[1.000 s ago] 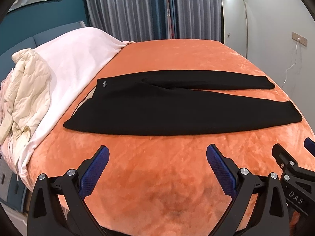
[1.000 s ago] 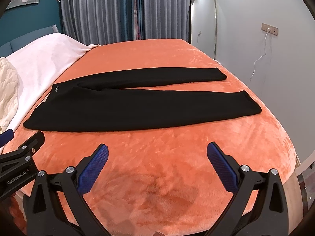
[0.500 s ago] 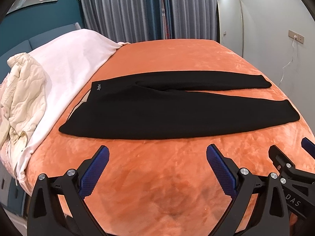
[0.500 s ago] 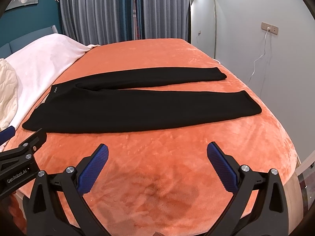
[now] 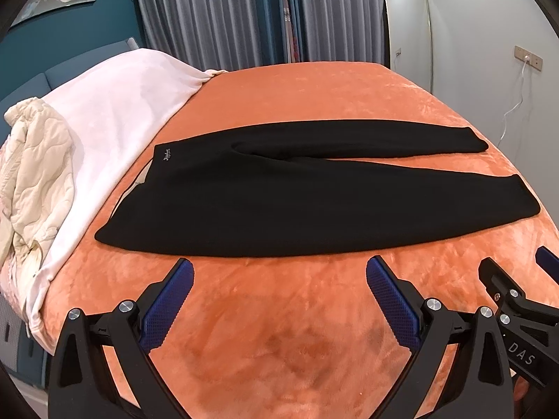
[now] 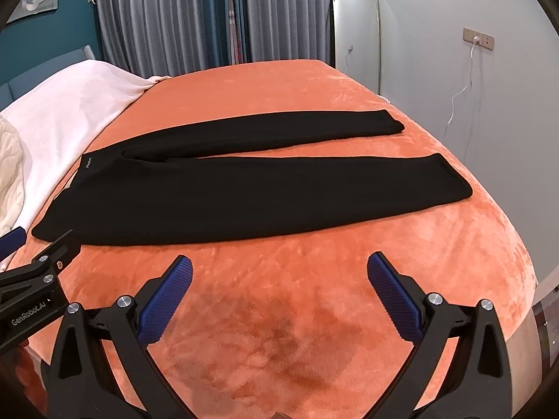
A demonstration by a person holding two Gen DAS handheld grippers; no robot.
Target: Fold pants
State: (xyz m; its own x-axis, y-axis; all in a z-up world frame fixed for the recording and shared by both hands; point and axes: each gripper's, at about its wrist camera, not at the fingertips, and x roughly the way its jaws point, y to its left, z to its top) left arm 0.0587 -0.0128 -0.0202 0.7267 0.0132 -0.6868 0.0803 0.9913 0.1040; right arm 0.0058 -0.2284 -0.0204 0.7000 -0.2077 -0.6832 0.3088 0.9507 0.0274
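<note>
We hover both claws, the left gripper (image 5: 279, 293) and right gripper (image 6: 279, 289), spread wide and empty, near the black pants (image 5: 279, 202) lying flat across the orange bed (image 5: 314, 331). Folding has not begun; next we likely grasp the near leg.

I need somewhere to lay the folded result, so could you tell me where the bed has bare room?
Bare orange blanket lies beyond the black pants, toward the curtains, and in a near strip between the pants and both open grippers. A narrow wedge shows between the two legs. The left side is crowded: the white blanket and cream quilt.
</note>
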